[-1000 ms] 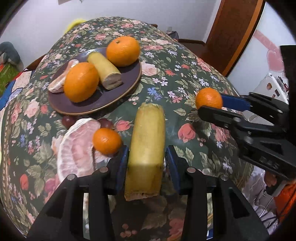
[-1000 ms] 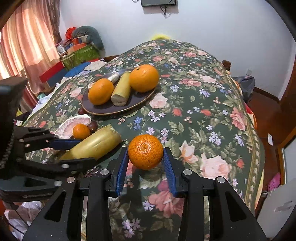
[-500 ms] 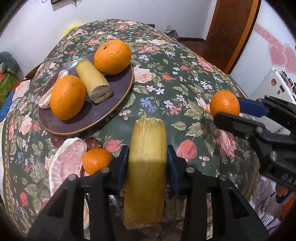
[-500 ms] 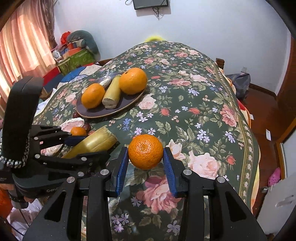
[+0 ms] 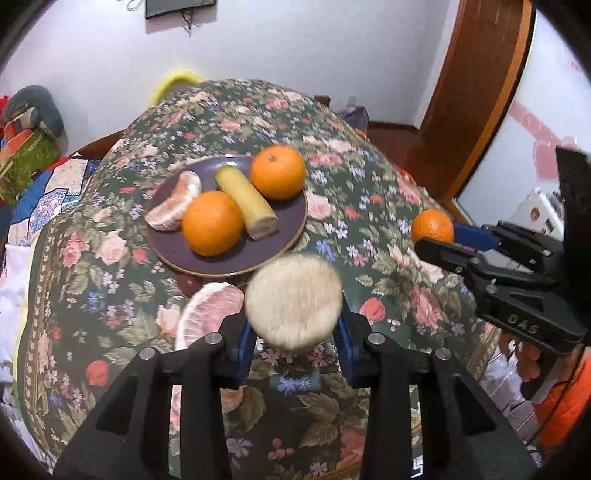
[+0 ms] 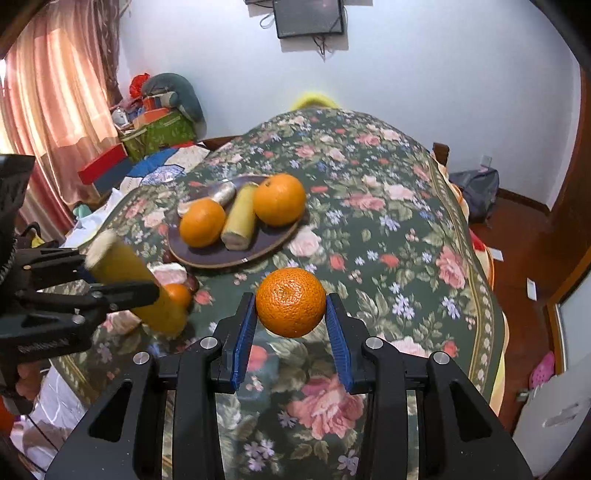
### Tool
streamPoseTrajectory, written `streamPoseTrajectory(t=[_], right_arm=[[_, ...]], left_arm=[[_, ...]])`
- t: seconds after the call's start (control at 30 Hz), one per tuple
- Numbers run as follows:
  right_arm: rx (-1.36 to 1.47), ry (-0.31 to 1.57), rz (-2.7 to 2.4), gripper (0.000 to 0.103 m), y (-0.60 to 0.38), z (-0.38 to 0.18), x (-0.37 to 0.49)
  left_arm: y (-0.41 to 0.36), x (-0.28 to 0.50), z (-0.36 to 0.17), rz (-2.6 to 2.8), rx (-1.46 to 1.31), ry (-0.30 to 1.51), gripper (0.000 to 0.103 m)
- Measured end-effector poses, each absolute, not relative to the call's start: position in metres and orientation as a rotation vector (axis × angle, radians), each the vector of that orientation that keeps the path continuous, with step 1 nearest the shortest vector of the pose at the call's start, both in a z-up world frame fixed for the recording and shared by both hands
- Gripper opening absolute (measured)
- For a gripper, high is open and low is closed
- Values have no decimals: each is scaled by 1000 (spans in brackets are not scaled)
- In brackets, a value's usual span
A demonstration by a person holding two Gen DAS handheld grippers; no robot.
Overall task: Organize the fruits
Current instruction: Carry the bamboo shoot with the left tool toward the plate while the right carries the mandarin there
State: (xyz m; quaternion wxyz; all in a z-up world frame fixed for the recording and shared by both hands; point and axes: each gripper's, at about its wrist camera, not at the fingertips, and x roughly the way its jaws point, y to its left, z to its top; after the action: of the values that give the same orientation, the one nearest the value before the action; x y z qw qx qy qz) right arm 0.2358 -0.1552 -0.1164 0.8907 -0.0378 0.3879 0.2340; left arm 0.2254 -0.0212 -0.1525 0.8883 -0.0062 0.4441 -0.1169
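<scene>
Since 1 s ago the banana piece (image 5: 293, 301) has swung from lying flat to tilted up, cut end facing the left cam, off the cloth (image 5: 369, 206); left gripper (image 5: 293, 338) jaws just closed further, clamped on it. Right gripper (image 6: 291, 325) grips an orange (image 6: 290, 301), also lifted. Pomelo wedge (image 5: 212, 306) at 9 o'clock of the banana piece. Plate (image 5: 288, 240) beyond at 11, w/ 2 oranges, banana bit, segment.

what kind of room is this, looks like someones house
Most likely a lived-in room of a home, not a lab. A floral cloth covers the table, a plate of fruit sits on it, pink curtains hang at the left, and a small screen is mounted on the wall.
</scene>
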Motion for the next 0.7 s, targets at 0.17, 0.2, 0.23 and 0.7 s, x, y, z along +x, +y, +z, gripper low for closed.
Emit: streamPoseTrajectory(t=[0.17, 0.2, 0.23, 0.7], right_arm=[[-89, 784, 503, 35, -142, -109, 238], [-92, 782, 504, 35, -140, -108, 238], [-94, 778, 506, 35, -138, -107, 238], [-95, 772, 538, 35, -114, -108, 260]], left_arm=[[-5, 225, -134, -222, -43, 870, 37], [-2, 225, -130, -218, -45, 859, 37], [1, 225, -128, -215, -49, 851, 37], [59, 250, -119, -84, -86, 804, 37]])
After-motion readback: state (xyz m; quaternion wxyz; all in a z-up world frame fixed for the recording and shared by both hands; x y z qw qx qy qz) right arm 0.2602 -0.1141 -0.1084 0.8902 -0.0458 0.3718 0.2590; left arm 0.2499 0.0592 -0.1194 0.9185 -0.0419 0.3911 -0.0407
